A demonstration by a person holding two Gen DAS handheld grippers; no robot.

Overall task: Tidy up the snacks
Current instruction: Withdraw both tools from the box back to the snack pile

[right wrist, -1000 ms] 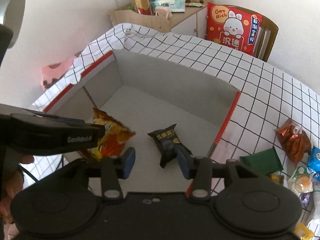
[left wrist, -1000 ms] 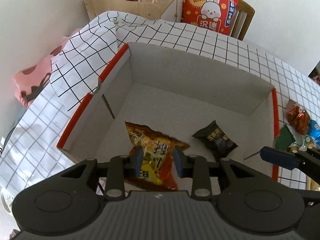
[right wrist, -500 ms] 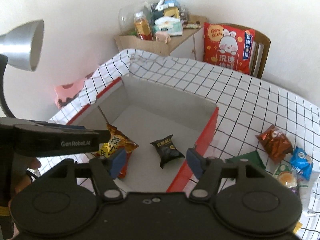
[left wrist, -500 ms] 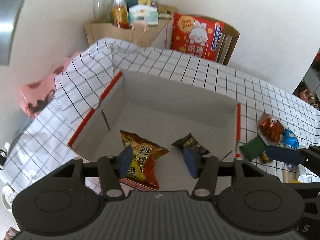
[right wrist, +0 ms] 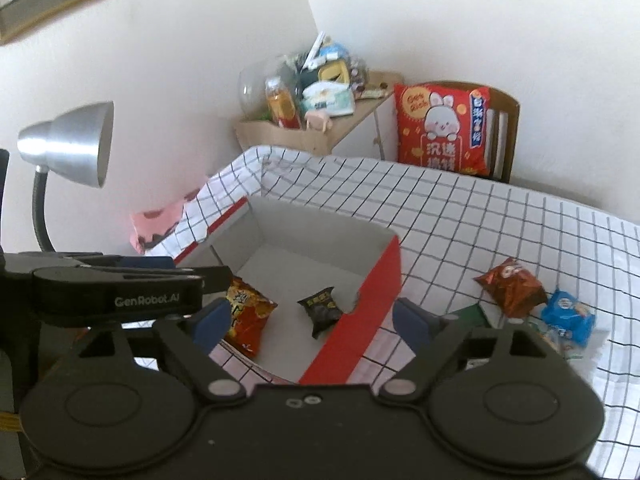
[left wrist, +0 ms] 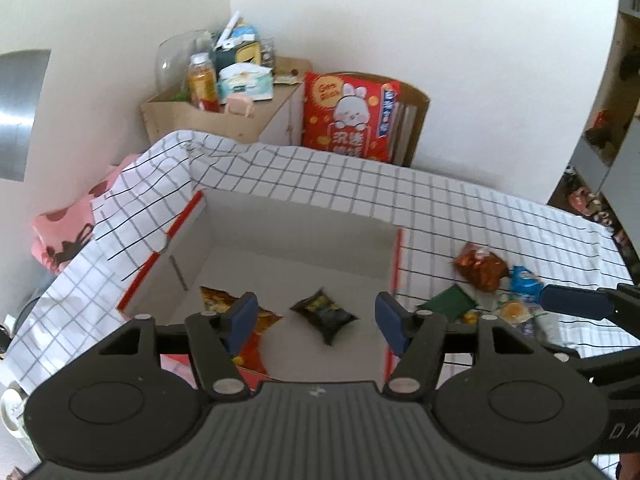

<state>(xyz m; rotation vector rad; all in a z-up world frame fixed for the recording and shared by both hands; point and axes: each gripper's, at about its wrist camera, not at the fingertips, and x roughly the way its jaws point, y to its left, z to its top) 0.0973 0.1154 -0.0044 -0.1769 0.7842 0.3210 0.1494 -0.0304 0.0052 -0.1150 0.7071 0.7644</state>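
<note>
The left gripper [left wrist: 314,322] has drawn up out of the box [left wrist: 394,264], its jaws just opened wide with nothing between them; the orange bag [left wrist: 252,332] and black packet [left wrist: 324,314] lie dropped on the box floor. The right gripper [right wrist: 308,320] has likewise lifted clear, jaws just spread wider and empty. Two snacks look stowed; the pile [right wrist: 516,286] on the cloth [right wrist: 480,216] to the right likely comes next.

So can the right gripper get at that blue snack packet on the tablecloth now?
Probably yes: the right gripper is open and empty, and the blue packet lies uncovered on the cloth, outside the box, with nothing above it.
</note>
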